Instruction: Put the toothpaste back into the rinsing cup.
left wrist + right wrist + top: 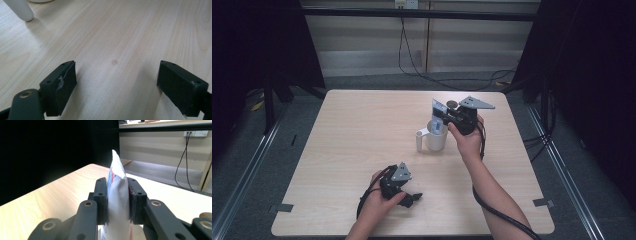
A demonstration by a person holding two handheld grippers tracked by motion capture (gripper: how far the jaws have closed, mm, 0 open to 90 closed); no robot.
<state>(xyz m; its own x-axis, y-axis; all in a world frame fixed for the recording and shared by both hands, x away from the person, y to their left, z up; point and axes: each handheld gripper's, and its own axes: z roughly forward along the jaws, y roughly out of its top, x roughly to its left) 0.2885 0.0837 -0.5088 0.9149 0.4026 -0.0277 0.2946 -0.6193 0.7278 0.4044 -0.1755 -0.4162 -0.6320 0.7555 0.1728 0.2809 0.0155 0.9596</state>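
Right gripper [117,202] clamped on white squeezable plastic tube [117,195], long axis upright, directly above white ceramic mug [436,139] with side handle; left gripper [117,87] wide open, empty, resting low on pale wooden table [352,130], mug far ahead

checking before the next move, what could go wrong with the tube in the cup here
1. The right gripper is clamped on the soft white tube, which stands in the white handled mug. A harder squeeze could push paste out.
2. Nothing steadies the mug: the left gripper rests open, away from it, on the light wooden table. Pulling the tube sideways could tip or drag the mug.
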